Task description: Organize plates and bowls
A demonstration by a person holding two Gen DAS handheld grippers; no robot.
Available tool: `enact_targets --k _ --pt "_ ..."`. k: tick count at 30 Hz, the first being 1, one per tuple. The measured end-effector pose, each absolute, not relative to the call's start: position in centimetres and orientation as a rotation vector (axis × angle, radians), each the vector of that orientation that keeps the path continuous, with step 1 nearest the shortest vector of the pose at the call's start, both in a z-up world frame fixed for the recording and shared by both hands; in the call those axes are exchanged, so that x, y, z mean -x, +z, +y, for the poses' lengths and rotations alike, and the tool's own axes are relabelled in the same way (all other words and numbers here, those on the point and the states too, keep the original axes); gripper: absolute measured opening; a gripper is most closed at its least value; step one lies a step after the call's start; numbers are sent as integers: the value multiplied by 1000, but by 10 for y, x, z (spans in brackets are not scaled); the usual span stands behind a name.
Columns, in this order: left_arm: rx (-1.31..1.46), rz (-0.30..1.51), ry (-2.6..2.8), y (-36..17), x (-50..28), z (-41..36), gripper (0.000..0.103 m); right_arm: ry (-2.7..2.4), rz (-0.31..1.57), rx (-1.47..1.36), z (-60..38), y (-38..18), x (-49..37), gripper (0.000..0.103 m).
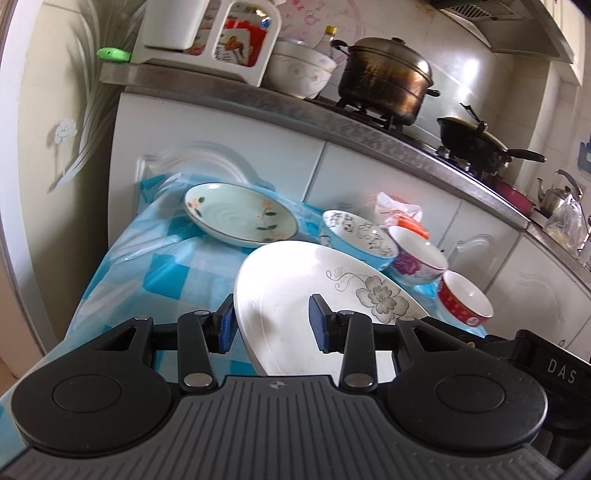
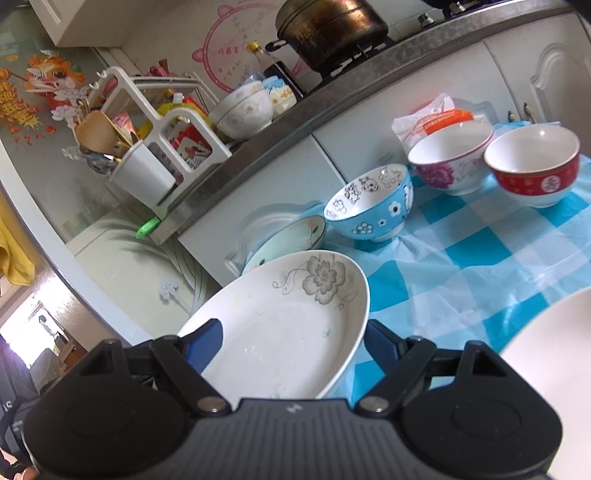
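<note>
A white oval plate point(image 1: 280, 280) point(image 2: 280, 314) with a grey flower print is tilted above the blue-checked tablecloth point(image 1: 155, 266) point(image 2: 480, 266). My left gripper point(image 1: 272, 325) is shut on one end of it, one blue pad outside the rim and one on the inside. My right gripper point(image 2: 291, 343) is shut on the other end, a pad on each side. On the cloth behind stand a pale green plate point(image 1: 240, 218) point(image 2: 291, 236), a blue bowl point(image 1: 358, 236) point(image 2: 373, 210), a purple-flowered bowl point(image 1: 417, 258) point(image 2: 450, 162) and a red bowl point(image 1: 465, 299) point(image 2: 535, 170).
White cabinets back the table. The counter above holds a steamer pot point(image 1: 384, 81), a black wok point(image 1: 476, 144), a large white bowl point(image 1: 299, 70) and a utensil rack point(image 1: 210, 33). A plastic bag point(image 1: 399, 210) lies behind the bowls. Another white dish edge point(image 2: 554, 350) shows at lower right.
</note>
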State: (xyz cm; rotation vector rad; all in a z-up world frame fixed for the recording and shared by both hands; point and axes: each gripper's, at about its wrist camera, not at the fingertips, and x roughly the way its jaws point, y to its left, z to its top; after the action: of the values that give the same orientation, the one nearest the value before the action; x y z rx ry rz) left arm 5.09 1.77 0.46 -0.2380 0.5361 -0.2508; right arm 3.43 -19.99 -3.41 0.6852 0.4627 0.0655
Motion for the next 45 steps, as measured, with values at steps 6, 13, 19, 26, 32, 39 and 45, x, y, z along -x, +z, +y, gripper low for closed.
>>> enact_targets --k 6,13,19,26,32,39,45 --pt "230 528 -294 13 -32 2 43 38 434 -689 -211 -25 -5 84" --pt "210 535 -362 17 -12 -24 43 -5 374 -726 -234 -21 35 84" --pt "182 557 -424 14 6 -54 43 -59 324 -758 -254 -19 72 84" --pt "140 580 -474 6 22 -87 43 -122 297 -782 -273 -28 111 84" --pt "99 604 -492 -7 30 -108 43 -170 287 -776 -284 -38 133 84" --pt "55 613 -471 -21 33 -126 43 -189 291 -739 -287 -48 146 84" --pt "20 601 -446 -26 38 -136 43 -179 305 -707 -286 -56 147 84"
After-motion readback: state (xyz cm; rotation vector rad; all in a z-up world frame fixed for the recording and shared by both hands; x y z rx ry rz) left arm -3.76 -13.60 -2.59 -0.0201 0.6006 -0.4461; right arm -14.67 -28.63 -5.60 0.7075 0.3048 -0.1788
